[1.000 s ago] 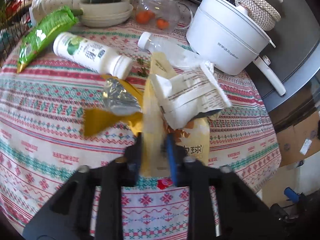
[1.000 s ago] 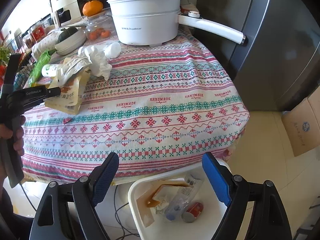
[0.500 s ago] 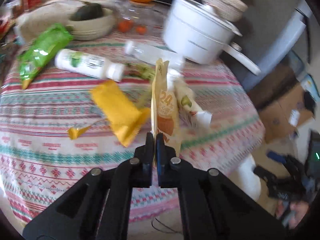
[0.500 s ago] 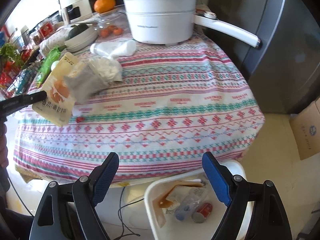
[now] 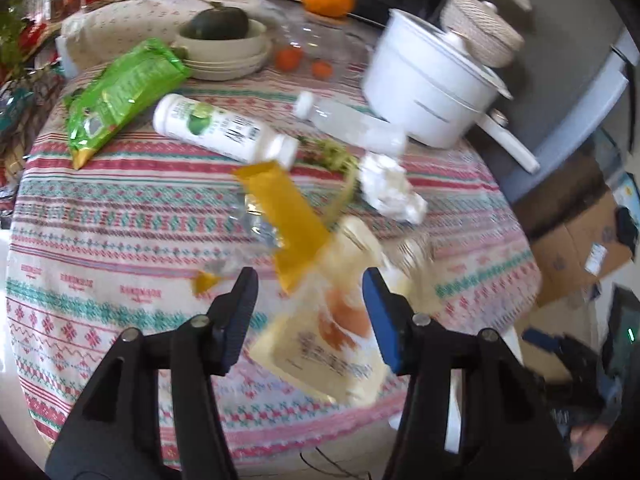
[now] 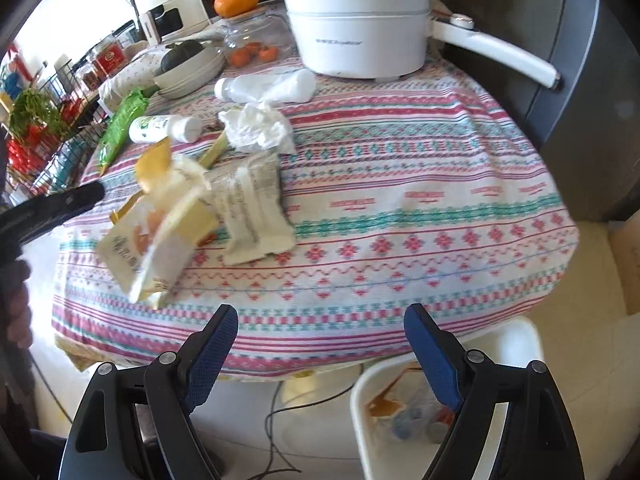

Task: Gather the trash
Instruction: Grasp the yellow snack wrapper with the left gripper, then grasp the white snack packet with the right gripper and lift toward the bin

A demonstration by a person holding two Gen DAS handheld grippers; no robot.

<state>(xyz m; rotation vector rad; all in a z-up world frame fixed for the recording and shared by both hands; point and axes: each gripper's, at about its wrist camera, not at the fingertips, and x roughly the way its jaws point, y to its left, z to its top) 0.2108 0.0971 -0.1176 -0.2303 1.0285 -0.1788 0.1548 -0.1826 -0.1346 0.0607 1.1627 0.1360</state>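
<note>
Opening just now at the left gripper (image 5: 308, 284): about half spread, gripping nothing. Between the jaws but clear of both pads, a blurred cream snack pouch with an orange picture (image 5: 320, 340), seemingly loose and tumbling over the near edge of the striped patterned tablecloth (image 5: 100, 240). Beside it in the right wrist view, a white-grey printed wrapper (image 6: 252, 208), also loose.

Just ahead of the left tips, a flat yellow foil wrapper (image 5: 288, 220); further ahead and right, a crumpled white tissue (image 5: 390, 190). Beyond those, a white plastic bottle with a green label (image 5: 224, 132) and a clear plastic bottle (image 5: 352, 124), both lying down; far ahead left, a green snack packet (image 5: 120, 92).

At the right gripper (image 6: 320, 316): spread wide, empty, hanging off the table edge, with the white plastic bin (image 6: 360, 400) below and right of its tips, some rubbish already inside.

Step in hand, judging by this: letting go of the pouch towards the bin. Calls next for checking where the pouch lands, retrieving it if it misses, then reaching ahead for the yellow wrapper or tissue.

Against the frame half a second back: clamped then on the upright pouch, released now; pouch tipped over, lower and nearer the edge.
</note>
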